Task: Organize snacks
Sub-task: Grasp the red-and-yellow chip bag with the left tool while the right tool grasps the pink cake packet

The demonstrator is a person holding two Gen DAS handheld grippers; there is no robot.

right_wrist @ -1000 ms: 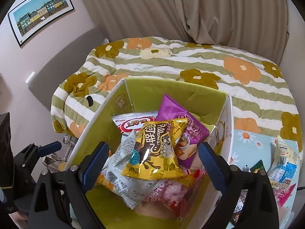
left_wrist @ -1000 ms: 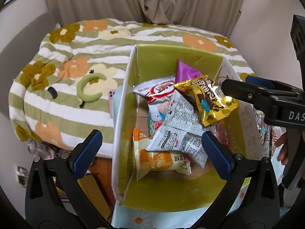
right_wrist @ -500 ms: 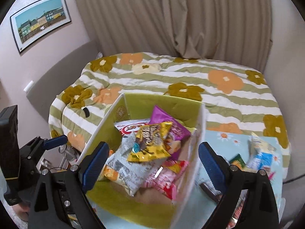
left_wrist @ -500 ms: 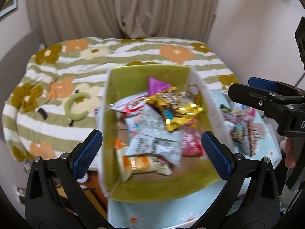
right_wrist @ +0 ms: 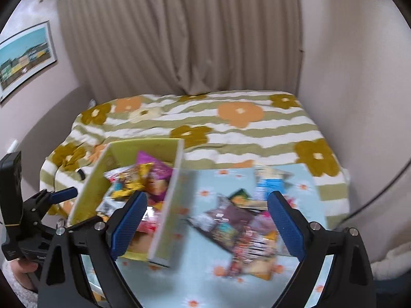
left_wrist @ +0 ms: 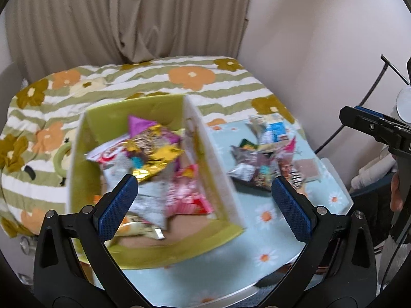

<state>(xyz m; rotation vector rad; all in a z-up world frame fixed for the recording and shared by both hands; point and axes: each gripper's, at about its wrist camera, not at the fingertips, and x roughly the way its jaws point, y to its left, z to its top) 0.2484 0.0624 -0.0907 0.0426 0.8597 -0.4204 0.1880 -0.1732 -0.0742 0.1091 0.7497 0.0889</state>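
A yellow-green cardboard box [left_wrist: 205,241] stands on a light blue daisy-print tabletop [left_wrist: 267,246]. Several snack bags fill it, with a gold bag [left_wrist: 154,151] on top of a purple one [left_wrist: 140,124]. A loose pile of snack bags [left_wrist: 267,159] lies on the table right of the box; it also shows in the right wrist view [right_wrist: 241,228]. My left gripper [left_wrist: 203,205] is open and empty, above the box's right wall. My right gripper [right_wrist: 208,223] is open and empty, above the gap between the box [right_wrist: 164,233] and the pile. Both views are motion-blurred.
A bed with a green-striped flower quilt [right_wrist: 231,128] lies behind the table. Beige curtains [right_wrist: 179,38] hang behind it. A framed picture [right_wrist: 23,59] is on the left wall. A black cable [left_wrist: 359,102] and a wall stand at the right.
Both grippers have pulled back and swung right, away from the box. The loose snack pile has come into view. The gold bag lies in the box as before. Both grippers stay open.
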